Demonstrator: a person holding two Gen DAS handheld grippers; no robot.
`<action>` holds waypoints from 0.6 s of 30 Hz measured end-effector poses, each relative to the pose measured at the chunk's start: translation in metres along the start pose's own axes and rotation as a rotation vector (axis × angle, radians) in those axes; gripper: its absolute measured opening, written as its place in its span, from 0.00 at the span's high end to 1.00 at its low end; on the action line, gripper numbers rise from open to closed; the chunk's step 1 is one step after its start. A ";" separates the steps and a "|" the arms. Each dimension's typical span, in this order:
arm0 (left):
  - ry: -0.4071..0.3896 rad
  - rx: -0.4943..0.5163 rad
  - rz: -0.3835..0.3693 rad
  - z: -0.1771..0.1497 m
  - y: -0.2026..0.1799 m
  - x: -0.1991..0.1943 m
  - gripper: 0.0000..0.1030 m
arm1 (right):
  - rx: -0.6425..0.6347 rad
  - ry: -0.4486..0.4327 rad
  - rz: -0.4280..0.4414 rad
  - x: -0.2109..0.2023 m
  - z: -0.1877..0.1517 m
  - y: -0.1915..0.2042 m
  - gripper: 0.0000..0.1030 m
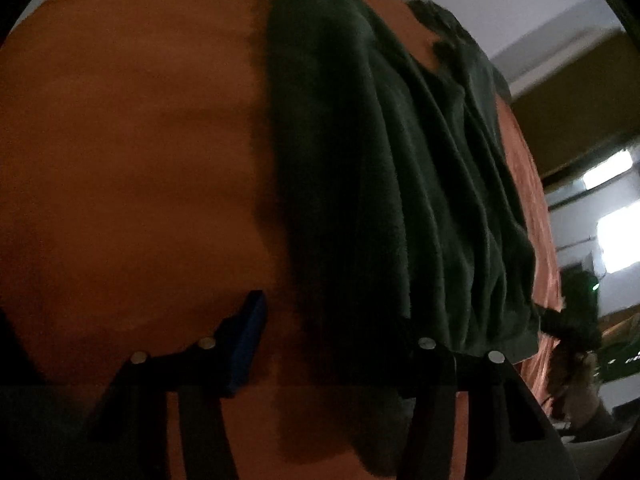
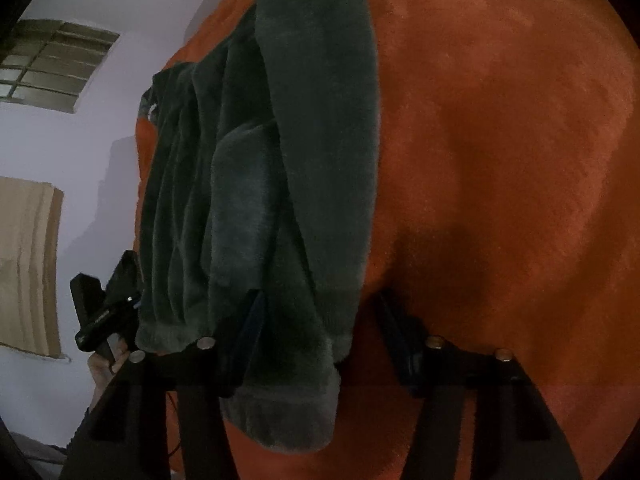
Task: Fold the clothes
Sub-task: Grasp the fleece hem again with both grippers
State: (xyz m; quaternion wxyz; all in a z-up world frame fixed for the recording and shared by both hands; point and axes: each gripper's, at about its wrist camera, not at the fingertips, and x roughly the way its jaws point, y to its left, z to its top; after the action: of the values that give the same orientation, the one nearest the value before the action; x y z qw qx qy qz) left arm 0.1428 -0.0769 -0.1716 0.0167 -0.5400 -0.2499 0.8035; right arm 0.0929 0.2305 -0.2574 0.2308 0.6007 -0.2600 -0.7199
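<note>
A dark green fleece garment point(image 1: 400, 168) lies bunched lengthwise on an orange blanket point(image 1: 132, 152). In the left wrist view my left gripper point(image 1: 336, 320) straddles the garment's near hem. Its blue-padded left finger point(image 1: 248, 336) stands clear on the orange, and cloth covers the right finger. In the right wrist view the garment point(image 2: 280, 184) ends in a cuffed sleeve point(image 2: 288, 408) that lies between the jaws of my right gripper point(image 2: 320, 304). The right finger point(image 2: 400, 344) stands off the cloth with orange showing in between, and the left finger point(image 2: 250, 324) is sunk in the fleece.
The orange blanket point(image 2: 500, 160) spreads wide beside the garment. The left gripper's body point(image 2: 104, 312) and a hand point(image 2: 108, 360) show at the garment's far side in the right wrist view. White walls, a window point(image 2: 52, 64) and a cardboard sheet point(image 2: 28, 264) lie beyond.
</note>
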 end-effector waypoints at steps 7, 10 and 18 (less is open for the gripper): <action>-0.101 0.122 0.244 -0.014 -0.032 -0.022 0.92 | -0.072 -0.162 -0.154 -0.039 -0.001 0.024 0.94; -0.104 0.181 0.427 -0.023 -0.026 -0.025 1.00 | -0.016 -0.234 -0.244 -0.068 -0.009 0.008 0.94; -0.020 -0.028 0.190 -0.033 0.002 -0.020 0.76 | 0.064 -0.122 -0.206 -0.044 -0.007 -0.015 0.79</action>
State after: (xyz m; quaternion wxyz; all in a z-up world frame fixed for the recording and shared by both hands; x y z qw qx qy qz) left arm 0.1806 -0.0719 -0.1653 -0.0698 -0.5532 -0.2091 0.8033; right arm 0.1067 0.2695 -0.2358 0.1201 0.5865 -0.2331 -0.7663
